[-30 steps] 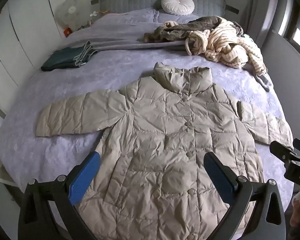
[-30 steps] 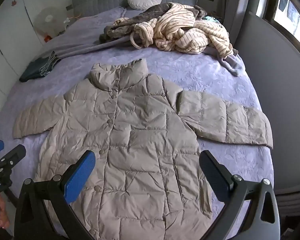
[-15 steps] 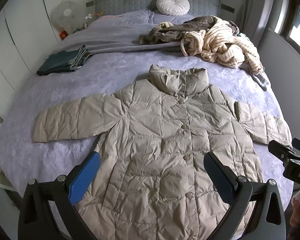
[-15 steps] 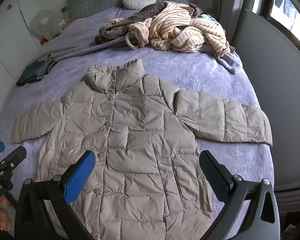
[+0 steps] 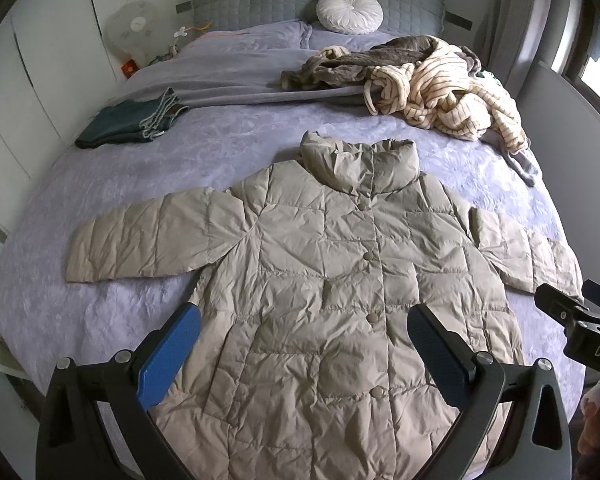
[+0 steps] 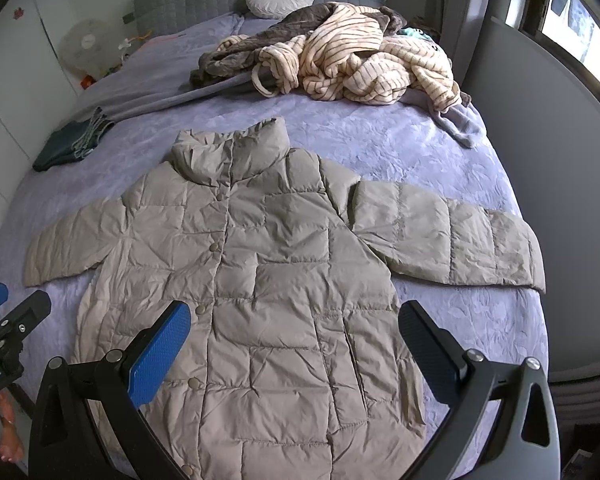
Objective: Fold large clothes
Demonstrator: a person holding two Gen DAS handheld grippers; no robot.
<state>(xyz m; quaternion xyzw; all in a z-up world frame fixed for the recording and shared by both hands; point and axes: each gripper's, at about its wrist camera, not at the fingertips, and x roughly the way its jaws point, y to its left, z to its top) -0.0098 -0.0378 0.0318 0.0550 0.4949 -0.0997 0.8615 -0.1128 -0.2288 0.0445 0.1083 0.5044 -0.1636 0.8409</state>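
Both claws have drawn back slightly from the spread coat (image 5: 340, 280).
Left claw (image 5: 304, 354) and right claw (image 6: 296, 344) gape empty, bed (image 5: 220, 144) pile (image 5: 432, 84) at 1 o'clock.

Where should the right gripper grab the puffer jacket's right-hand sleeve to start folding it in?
Grip the sleeve at its cuff end, coming from the bed's right edge. The puffer jacket lies flat and buttoned, that sleeve stretched straight outward, so its free cuff edge is likely easiest to pinch. Both grippers' jaws are open and empty.
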